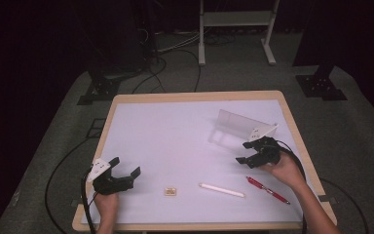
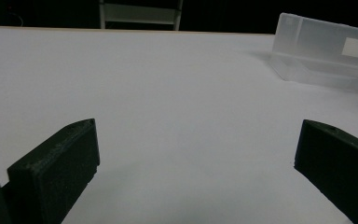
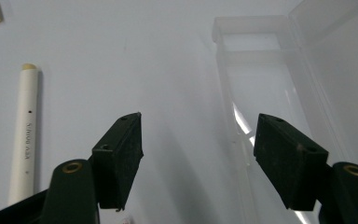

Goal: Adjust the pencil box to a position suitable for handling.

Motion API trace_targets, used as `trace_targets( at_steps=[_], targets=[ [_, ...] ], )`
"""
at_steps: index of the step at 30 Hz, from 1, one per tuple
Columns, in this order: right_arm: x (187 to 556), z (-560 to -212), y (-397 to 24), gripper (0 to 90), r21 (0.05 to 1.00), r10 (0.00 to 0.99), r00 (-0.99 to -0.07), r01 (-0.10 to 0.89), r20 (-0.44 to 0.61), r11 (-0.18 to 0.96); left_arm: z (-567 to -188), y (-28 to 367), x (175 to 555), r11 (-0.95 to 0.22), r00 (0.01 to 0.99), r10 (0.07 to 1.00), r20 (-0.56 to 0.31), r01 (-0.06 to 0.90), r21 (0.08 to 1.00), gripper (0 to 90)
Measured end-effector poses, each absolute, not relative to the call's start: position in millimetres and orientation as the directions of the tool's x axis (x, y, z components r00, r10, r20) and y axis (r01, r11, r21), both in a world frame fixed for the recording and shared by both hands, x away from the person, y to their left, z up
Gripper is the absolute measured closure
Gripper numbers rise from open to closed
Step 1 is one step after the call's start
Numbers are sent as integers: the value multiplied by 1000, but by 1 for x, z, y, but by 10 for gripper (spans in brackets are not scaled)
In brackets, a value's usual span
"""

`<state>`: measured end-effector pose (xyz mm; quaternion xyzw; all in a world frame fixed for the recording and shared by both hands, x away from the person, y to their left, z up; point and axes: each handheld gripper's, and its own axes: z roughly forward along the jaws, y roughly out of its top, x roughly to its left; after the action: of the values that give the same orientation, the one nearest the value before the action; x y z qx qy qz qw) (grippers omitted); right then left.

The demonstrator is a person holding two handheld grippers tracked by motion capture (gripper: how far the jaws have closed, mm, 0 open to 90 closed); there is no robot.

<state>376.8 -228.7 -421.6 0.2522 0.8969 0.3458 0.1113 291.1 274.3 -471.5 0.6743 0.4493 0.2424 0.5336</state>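
High view, left to right: left hand-held gripper (image 1: 126, 170) rests near the bench's (image 1: 175, 122) near-left corner, jaws wide apart, nothing between them. An eraser (image 1: 170, 191), a white marker (image 1: 222, 189) and a red pen (image 1: 268, 189) lie along the near edge. Right hand-held gripper (image 1: 244, 152) hovers toward the right edge, jaws well apart and empty, just beside the open clear plastic case (image 1: 233, 127) — the item nearest it. Judgement: the case is light, stiff, thin-walled and slippery; it may slide or flex. Take it across a long side wall, not the hinged lid.
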Motion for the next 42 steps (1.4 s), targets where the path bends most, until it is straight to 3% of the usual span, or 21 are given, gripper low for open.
trace_targets(
  at_steps=[15, 36, 42],
  targets=[
    [397, -436, -225, 429, 615, 553, -832, 413, -44, 672, -472, 274, 292, -16, 478, 864, -161, 345, 939, 0],
    [408, -449, -214, 717, 530, 523, -846, 397, -106, 749, -472, 276, 292, -14, 479, 862, -165, 348, 937, 0],
    [410, -451, -216, 757, 522, 507, -853, 380, -121, 764, -472, 276, 293, -12, 476, 864, -166, 348, 937, 0]
  ],
)
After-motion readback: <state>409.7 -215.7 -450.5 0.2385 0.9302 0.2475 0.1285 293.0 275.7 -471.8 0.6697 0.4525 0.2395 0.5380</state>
